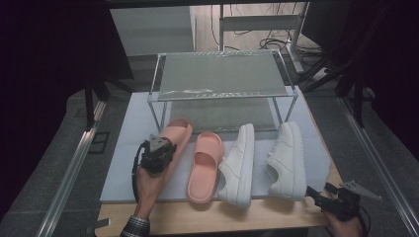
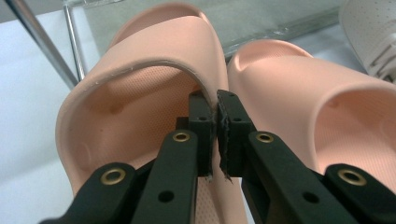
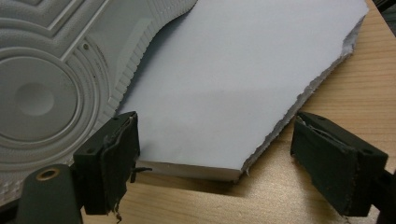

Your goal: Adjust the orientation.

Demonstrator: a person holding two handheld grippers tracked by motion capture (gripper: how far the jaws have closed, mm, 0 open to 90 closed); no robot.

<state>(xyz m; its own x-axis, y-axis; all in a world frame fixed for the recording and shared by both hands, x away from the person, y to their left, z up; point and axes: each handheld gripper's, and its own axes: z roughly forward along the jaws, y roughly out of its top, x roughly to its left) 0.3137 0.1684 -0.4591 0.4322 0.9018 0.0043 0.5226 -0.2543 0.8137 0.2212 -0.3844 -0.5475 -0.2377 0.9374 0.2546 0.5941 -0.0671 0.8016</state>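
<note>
Your left gripper (image 2: 217, 122) is clamped on the strap of the salmon-pink rubber slide sandal (image 2: 140, 84), at the white foam board's (image 1: 123, 148) left side. Your right gripper (image 3: 215, 163) rests wide open, holding nothing, at the wooden bench's (image 1: 276, 217) front right corner.

The left gripper (image 1: 157, 154) and hand hide the held slide's (image 1: 177, 134) heel.
</note>
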